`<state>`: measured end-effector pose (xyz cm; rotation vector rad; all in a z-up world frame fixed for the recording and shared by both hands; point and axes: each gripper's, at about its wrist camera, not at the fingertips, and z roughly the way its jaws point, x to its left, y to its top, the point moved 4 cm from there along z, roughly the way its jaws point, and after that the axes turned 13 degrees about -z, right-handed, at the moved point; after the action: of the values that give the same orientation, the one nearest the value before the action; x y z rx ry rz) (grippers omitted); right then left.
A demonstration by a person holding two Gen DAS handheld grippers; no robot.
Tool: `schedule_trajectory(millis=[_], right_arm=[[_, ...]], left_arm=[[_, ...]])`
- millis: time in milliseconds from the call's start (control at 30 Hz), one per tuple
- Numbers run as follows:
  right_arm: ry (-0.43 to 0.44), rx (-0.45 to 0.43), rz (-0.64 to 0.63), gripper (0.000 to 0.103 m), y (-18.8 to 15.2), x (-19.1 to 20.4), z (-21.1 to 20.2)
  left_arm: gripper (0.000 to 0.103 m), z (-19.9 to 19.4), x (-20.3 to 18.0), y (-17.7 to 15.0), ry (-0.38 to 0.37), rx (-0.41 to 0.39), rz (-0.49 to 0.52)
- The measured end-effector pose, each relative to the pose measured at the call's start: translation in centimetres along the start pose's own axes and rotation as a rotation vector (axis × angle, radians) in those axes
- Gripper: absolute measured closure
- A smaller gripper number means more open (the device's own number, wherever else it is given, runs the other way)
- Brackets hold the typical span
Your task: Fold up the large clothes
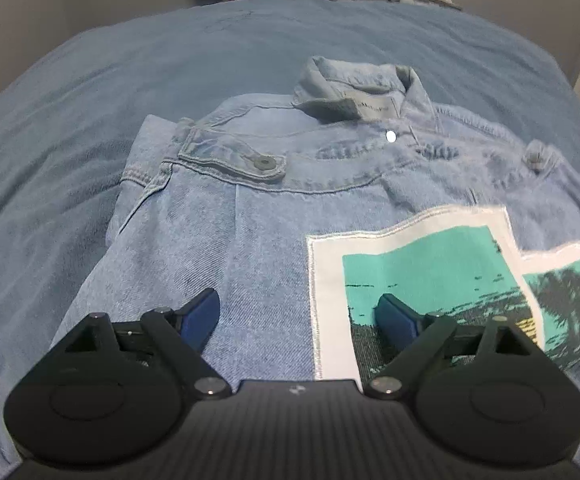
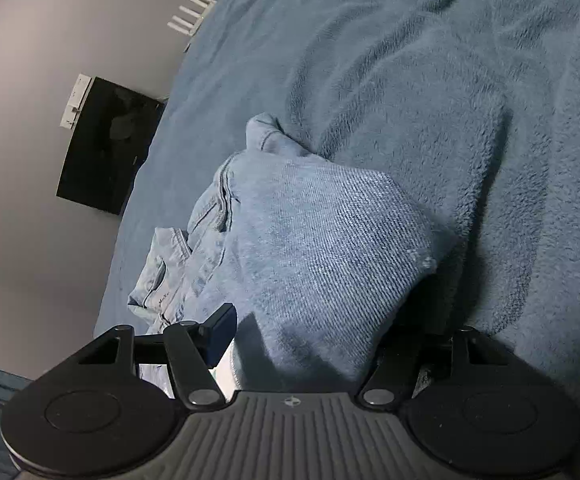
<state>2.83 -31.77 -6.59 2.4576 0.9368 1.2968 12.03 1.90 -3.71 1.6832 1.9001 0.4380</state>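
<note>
beneath and ahead of the left gripper (image 1: pixel 298 320) lies the denim jacket (image 1: pixel 250 208), spread over a blue blanket (image 1: pixel 170 52). its two blue-padded fingers (image 1: pixel 202 316) stand wide apart with nothing between them but the cloth below; they grip nothing, and whether the tips touch the denim cannot be told. the left finger hangs over plain denim, the right one over a printed patch (image 1: pixel 430 256) in white and teal sewn on the jacket. a second, smaller patch (image 1: pixel 566 280) lies just beside it, further to the right of the gripper. well ahead of the fingers, a cuff with a metal button (image 1: pixel 264 163) lies across the jacket, and beyond that the collar (image 1: pixel 354 88) stands up with a label inside.

from the right wrist view, a folded mass of the denim jacket (image 2: pixel 322 240) rises straight in front of the right gripper (image 2: pixel 310 336) and fills the gap between its fingers. the left finger (image 2: pixel 220 330) shows at the cloth's edge; the right finger is hidden behind the denim, so whether the pads press on the fabric cannot be told. the jaws stand partly apart. to the right of this gripper and beyond it stretches the fuzzy blue blanket (image 2: pixel 470 80). far off to its left a dark screen (image 2: pixel 102 152) stands by a pale wall (image 2: pixel 30 40).
</note>
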Motion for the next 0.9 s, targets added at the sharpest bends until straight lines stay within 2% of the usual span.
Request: schedule_trajectory(millis=[133, 200, 300, 367, 467, 567, 633, 667, 700, 733, 800, 900], right_arm=[[-0.002, -0.014, -0.056, 0.036, 0.1, 0.8, -0.5], [-0.015, -0.008, -0.012, 0.035, 0.2, 0.1, -0.2], [-0.010, -0.025, 0.075, 0.035, 0.3, -1.0, 0.3], [0.013, -0.035, 0.118, 0.035, 0.2, -1.4, 0.7], [0.041, -0.057, 0.142, 0.035, 0.4, -1.7, 1.1], [0.056, -0.073, 0.141, 0.034, 0.7, -1.7, 1.5], [0.067, -0.082, 0.106, 0.035, 0.8, -1.3, 1.6], [0.068, -0.086, 0.077, 0.037, 0.8, -0.9, 1.6], [0.066, -0.092, 0.045, 0.039, 0.9, -0.4, 1.5], [0.063, -0.101, 0.008, 0.040, 0.9, 0.1, 1.3], [0.062, -0.123, -0.075, 0.041, 0.7, 1.4, 0.8], [0.043, -0.149, -0.209, 0.041, 0.4, 3.3, 0.5]], left_arm=[[0.016, 0.0, 0.1, 0.3, -0.020, -0.013, -0.023], [0.016, -0.7, 0.0, 0.5, -0.042, -0.056, -0.038], [0.016, -2.5, -1.1, 1.3, -0.121, -0.153, -0.055], [0.016, -2.9, -3.0, 1.7, -0.142, -0.174, 0.006], [0.016, -1.6, -5.8, 1.9, -0.109, -0.159, 0.101], [0.016, 0.3, -7.3, 2.1, -0.101, -0.134, 0.121], [0.016, 1.2, -7.9, 2.3, -0.105, -0.126, 0.139], [0.016, 2.2, -8.1, 2.2, -0.084, -0.096, 0.165], [0.014, 3.4, -8.0, 2.0, -0.069, -0.053, 0.176], [0.009, 4.2, -7.8, 1.8, -0.066, -0.042, 0.171], [0.004, 5.1, -7.3, 1.4, -0.059, -0.048, 0.164], [0.003, 5.1, -6.8, 1.6, -0.081, -0.052, 0.139]])
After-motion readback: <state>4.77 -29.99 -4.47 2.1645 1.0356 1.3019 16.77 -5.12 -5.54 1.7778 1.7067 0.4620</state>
